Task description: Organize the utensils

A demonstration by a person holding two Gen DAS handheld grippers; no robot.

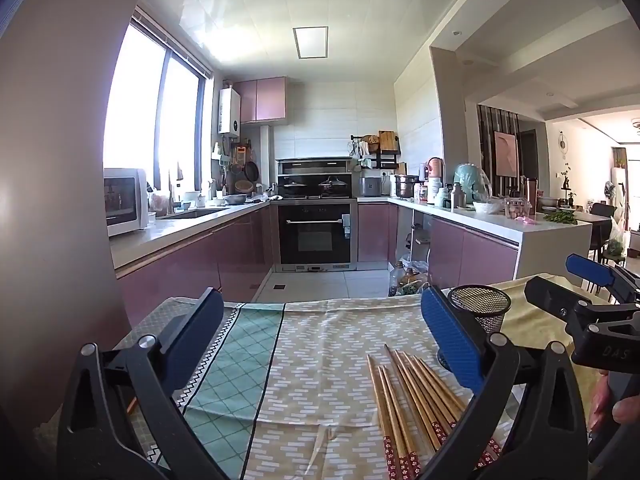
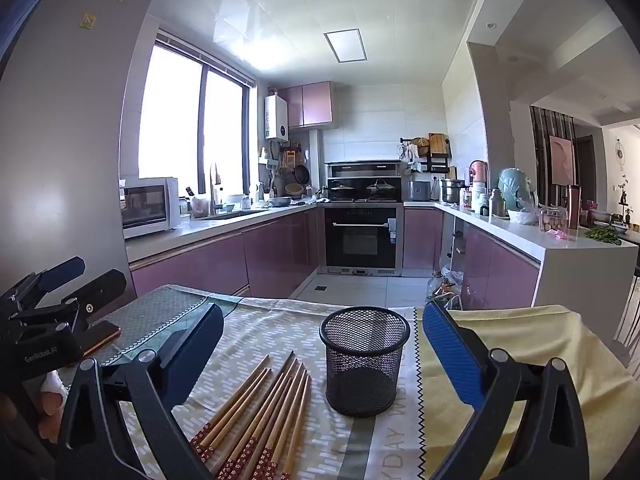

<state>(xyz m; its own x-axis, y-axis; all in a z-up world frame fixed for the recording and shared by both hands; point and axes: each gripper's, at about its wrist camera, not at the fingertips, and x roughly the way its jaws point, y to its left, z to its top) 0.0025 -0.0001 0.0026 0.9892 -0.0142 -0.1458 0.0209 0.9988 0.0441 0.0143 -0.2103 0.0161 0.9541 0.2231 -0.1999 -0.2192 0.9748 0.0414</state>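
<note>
Now we start step one: both grippers, left gripper [image 1: 320, 332] and right gripper [image 2: 322, 344], gape fully, empty. Wooden red-tipped chopsticks [image 2: 256, 420] lie loose on patterned cloth [image 1: 320, 360] beside upright black mesh cup [image 2: 363, 360]. Next: we likely pinch chopsticks, drop into cup.

A patterned tablecloth [image 2: 288, 332] covers the table, a yellow cloth [image 2: 520, 344] over its right side. Beyond, a built-in oven [image 2: 362, 236] sits under two lidded pans [image 2: 362, 190], a microwave [image 2: 150, 208] on the left counter beside the window [image 2: 192, 116].
</note>
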